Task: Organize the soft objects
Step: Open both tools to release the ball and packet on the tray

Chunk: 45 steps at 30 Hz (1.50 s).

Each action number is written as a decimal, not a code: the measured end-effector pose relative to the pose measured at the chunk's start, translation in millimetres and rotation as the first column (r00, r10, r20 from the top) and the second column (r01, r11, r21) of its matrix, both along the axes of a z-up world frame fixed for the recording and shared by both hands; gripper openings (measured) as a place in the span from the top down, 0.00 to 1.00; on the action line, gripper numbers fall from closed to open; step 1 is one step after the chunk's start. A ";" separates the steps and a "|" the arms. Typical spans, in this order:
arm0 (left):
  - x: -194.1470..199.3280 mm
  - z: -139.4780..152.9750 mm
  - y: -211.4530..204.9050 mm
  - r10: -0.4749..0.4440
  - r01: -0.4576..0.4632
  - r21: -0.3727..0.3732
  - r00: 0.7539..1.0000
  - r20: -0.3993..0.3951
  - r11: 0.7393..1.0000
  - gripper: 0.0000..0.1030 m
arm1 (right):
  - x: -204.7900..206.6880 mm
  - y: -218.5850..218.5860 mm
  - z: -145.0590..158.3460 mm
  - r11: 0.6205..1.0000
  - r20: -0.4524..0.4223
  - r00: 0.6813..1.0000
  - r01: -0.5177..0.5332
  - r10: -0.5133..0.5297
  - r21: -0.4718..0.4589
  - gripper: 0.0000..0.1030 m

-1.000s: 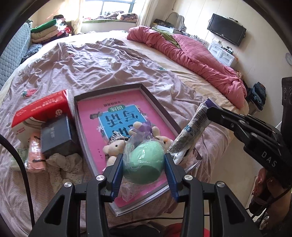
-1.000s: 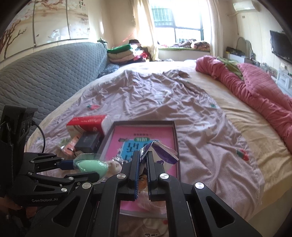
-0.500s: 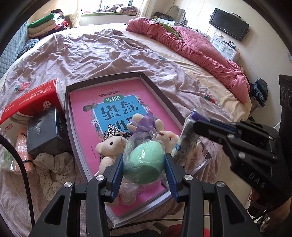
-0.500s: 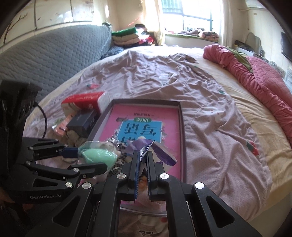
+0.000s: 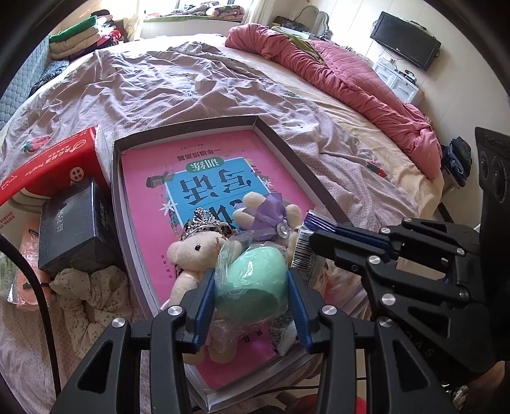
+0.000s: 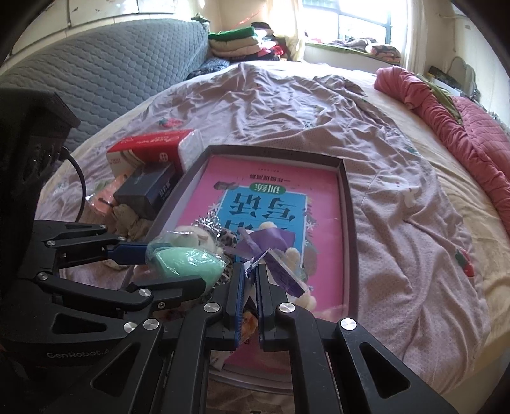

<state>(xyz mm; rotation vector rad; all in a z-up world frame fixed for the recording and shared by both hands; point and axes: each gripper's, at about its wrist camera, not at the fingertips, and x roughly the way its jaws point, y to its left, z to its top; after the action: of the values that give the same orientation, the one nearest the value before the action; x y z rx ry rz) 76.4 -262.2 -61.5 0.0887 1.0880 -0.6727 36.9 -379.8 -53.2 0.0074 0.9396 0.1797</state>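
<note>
Both grippers closed on loads above grey tray: left gripper clamping bagged mint-green sponge over teddy bears, right gripper pinching purple-ended packet alongside.

A: What surrounds the bed?
B: At its head, a grey quilted headboard; beyond it, a sunlit window with folded clothes beside the sill.
A: And opposite the headboard?
B: A wall-mounted television above white drawers; a pink quilt lies along that edge.
</note>
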 end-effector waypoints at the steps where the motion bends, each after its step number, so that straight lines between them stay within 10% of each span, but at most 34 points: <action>1: 0.8 -0.7 0.3 0.001 -0.001 -0.002 1.000 -0.001 1.000 0.58 | 0.8 -0.5 -0.9 1.000 -0.001 1.000 0.002 -0.002 0.002 0.93; 45: 15.2 -11.6 -15.2 -0.013 0.013 -0.003 1.000 -0.013 1.000 0.49 | -4.9 -38.6 17.0 0.987 0.065 0.987 0.145 -0.150 0.073 0.61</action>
<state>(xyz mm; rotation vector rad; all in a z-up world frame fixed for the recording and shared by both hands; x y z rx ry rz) 91.6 -277.3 -73.1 0.0896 1.0994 -0.6872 32.1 -418.3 -36.2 0.1324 0.8591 0.0740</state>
